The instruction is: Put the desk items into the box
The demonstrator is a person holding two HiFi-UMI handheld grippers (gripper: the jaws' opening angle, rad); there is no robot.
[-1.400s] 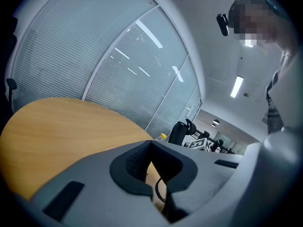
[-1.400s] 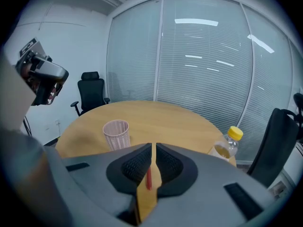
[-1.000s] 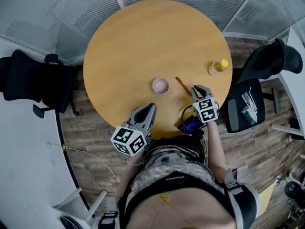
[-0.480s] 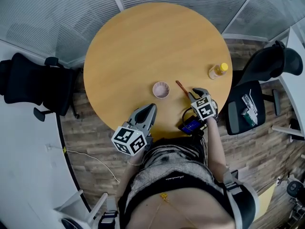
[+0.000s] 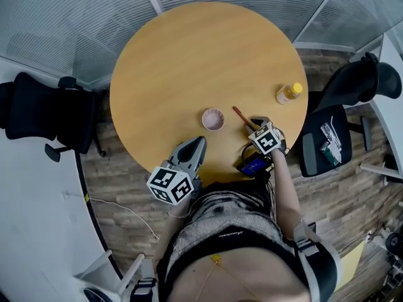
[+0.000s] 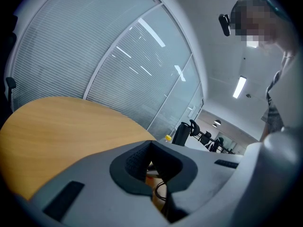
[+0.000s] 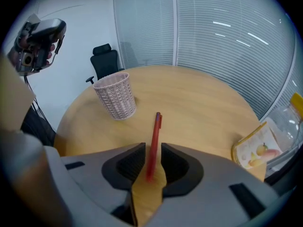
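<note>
Step in hand: pick-up of the red pen (image 7: 155, 134). It lies flat on the table (image 5: 182, 55), just right of the pink cup (image 5: 213, 119) (the only box-like container I see, so likely the target). Right gripper (image 7: 152, 162) tilts steeply down over the pen's near end. Its jaws have just been opening and stand fairly wide, with the pen between the pads and a gap each side, not gripped yet. Next: settle lower, close on the barrel, lift, carry to the cup. Left gripper (image 5: 198, 145) hangs at the table's near edge, jaws together, holding nothing.
</note>
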